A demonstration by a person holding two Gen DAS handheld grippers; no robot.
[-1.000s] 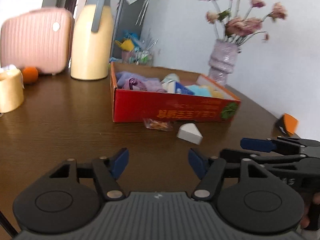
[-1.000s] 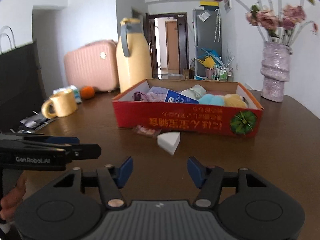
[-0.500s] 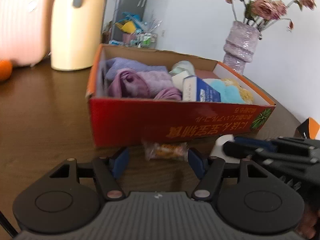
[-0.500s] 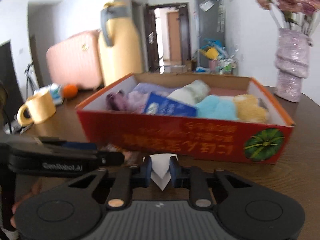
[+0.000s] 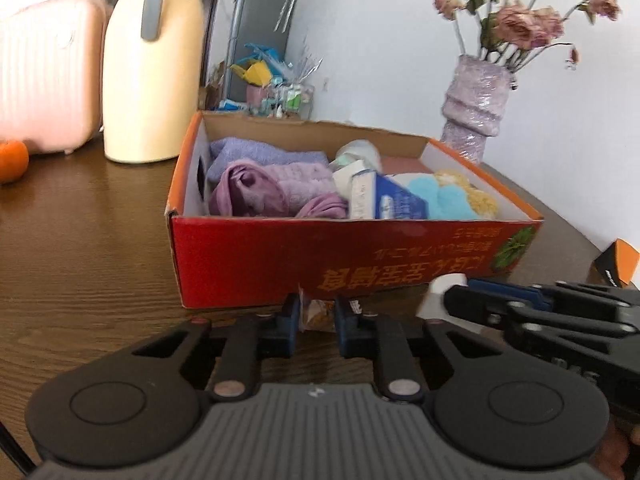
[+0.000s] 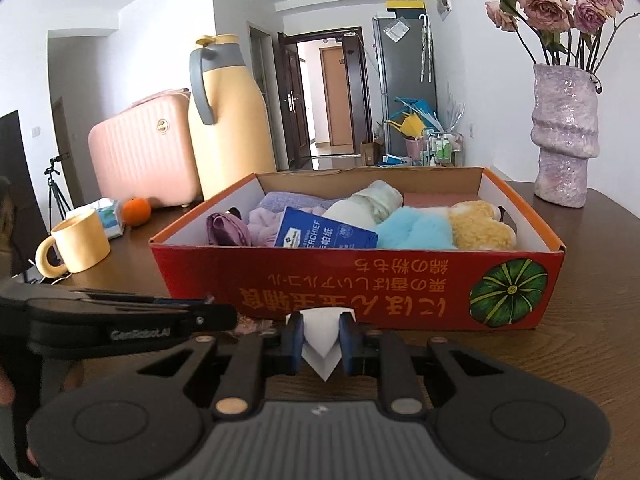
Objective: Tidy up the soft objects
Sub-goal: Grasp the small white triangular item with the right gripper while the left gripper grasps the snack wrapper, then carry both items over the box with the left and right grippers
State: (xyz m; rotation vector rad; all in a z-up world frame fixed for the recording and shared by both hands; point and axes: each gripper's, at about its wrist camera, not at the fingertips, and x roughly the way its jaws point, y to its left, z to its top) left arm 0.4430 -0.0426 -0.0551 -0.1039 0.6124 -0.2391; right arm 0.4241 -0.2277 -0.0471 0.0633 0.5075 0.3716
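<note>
Your right tongs (image 6: 320, 338) are drawn in close and clamped on the white wedge sponge (image 6: 321, 340), the blue pads pressing its two flanks while its point hangs down toward you. Your left tongs (image 5: 316, 322) are nearly together too, pinching the small clear snack packet (image 5: 318, 316) (its contents are too blurred to name), which sits low against the front wall of the red cardboard box (image 5: 280, 256). Both pieces look to be still at counter (image 6: 592, 320) level, just in front of the box and side by side, so I judge you are at the grasp stage of the step: both items taken, neither lifted yet.

The next move calls for raising each piece high enough to clear the front wall, then carrying it forward over the box. Inside, the purple towels (image 6: 276, 208), a blue tissue pack (image 6: 326, 236), a pale rolled cloth (image 6: 368, 204), the blue fluffy cloth (image 6: 416, 228) and the yellow plush (image 6: 478, 224) already crowd the floor, so aim for a spot where the load lies low. Your two tools sit very near each other (the left one's arm crosses the right camera's lower left), so lift them one at a time or spread them as you rise.
</note>
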